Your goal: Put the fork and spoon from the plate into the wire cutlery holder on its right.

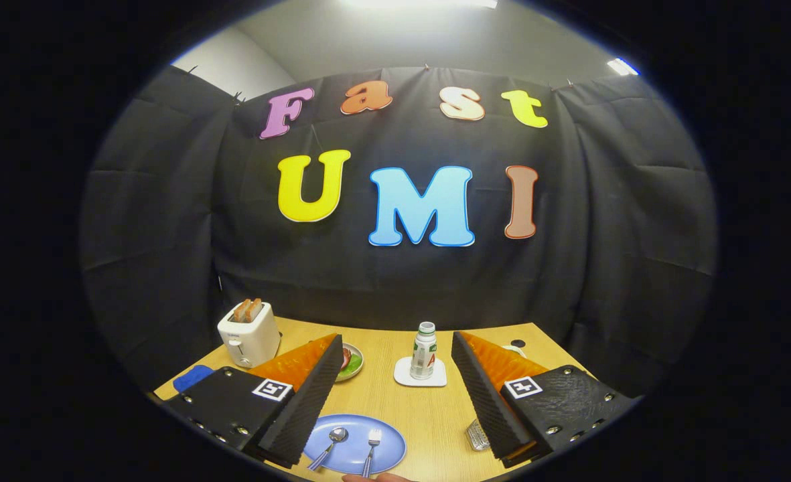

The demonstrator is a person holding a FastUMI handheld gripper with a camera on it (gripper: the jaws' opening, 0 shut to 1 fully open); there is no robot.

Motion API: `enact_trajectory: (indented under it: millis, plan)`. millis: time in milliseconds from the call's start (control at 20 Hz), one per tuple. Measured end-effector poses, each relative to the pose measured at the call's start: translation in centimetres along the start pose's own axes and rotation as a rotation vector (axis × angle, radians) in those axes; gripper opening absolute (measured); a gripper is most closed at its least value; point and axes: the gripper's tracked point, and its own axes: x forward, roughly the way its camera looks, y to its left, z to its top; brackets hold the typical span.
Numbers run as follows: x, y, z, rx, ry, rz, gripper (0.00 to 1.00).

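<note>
- Gripper view: my gripper (395,402) hangs above the near part of the wooden table (428,415), fingers spread wide with nothing between them but bare tabletop.
- The blue plate (358,462) sits at the table's near edge, just ahead of and beside my left finger (301,408), which covers the plate's left rim.
- On the plate lie the spoon (331,445) and the fork (372,448), side by side and apart, heads pointing away from me, handles toward the near edge.
- The wire cutlery holder (477,435) shows as a bit of silver mesh by the near edge, right of the plate; my right finger (489,395) hides most of it, so I cannot tell how its opening stands.
- Beyond the fingers, mid-table, a small bottle (424,351) stands upright on a white coaster (420,373). A white toaster (249,333) with bread in its slots stands at the far left corner, a small dish (353,360) of food beside it, a blue item (191,378) at the left edge.
- Something pale, perhaps a fingertip (375,477), shows just below the plate; I cannot be sure.
- I judge the task at its start: both utensils are on the plate, neither gripped.
- Next, I reckon, I tip down toward the plate, centre one handle between the fingers and close on it; the thin handle lying flat calls for a low, careful approach.
</note>
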Motion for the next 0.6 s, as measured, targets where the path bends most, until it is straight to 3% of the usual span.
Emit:
enact_trajectory:
  millis: [300, 600]
  plan:
    - [0.6, 1.7, -3.3, -0.031, 0.058, 0.062, 0.99]
    - [1.0, 3.0, -8.2, -0.032, 0.212, 0.107, 0.99]
